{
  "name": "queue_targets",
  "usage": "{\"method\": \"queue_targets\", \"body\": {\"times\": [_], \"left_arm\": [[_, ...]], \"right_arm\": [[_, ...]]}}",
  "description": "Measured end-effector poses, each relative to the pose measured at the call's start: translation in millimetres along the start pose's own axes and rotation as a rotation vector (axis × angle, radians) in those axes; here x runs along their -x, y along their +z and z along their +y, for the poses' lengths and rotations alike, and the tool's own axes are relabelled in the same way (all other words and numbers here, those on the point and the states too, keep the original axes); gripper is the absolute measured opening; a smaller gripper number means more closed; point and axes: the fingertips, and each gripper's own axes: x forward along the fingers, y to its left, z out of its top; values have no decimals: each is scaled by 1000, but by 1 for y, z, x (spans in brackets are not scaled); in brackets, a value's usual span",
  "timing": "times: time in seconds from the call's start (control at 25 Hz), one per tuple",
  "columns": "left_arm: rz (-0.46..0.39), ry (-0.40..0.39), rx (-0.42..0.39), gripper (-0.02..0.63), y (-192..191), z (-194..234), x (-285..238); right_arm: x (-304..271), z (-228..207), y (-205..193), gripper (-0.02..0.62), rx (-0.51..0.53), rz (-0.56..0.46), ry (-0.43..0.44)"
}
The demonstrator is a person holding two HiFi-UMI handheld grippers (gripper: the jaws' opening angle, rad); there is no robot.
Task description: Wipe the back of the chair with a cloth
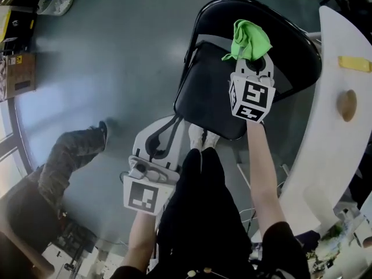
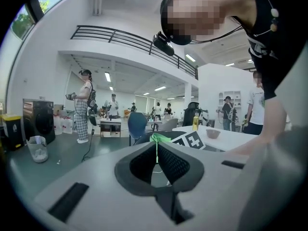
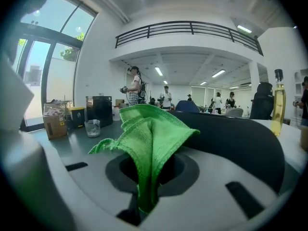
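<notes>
We are pinching the green cloth (image 1: 250,38) in the right gripper (image 1: 253,63), its fingers pressed onto a fold while the loose part is standing up above them. We are holding it over the top edge of the chair back (image 1: 293,48) at about one o'clock in the head view, though we cannot tell whether the cloth is touching the back. The left gripper (image 2: 155,150) is hanging low at seven o'clock, well apart from the chair (image 1: 209,100), its fingers pressed together with nothing between them. To wipe well, we are judging that the loose fabric, not the hard fingertips, should be meeting the black surface, laid flat and drawn along the curve in overlapping passes under light, even pressure. The free gripper could be steadying the frame if the chair is shifting. The back is looking smooth and dark, so the cloth should be sliding easily. Around us, a grey-green floor (image 1: 116,51) is spreading out toward nine o'clock, a white counter (image 1: 328,132) is curving past at three o'clock, and other people (image 3: 135,88) are standing far across the bright hall.
</notes>
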Motion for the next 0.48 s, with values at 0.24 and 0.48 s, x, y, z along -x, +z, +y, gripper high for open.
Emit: {"method": "queue_targets", "body": {"times": [0.24, 0.48], "left_arm": [[17, 62, 20, 12, -13, 23, 12], [32, 81, 28, 12, -24, 40, 20]], "right_arm": [[-31, 54, -9, 44, 19, 3, 100], [-54, 98, -21, 44, 47, 36, 164]]}}
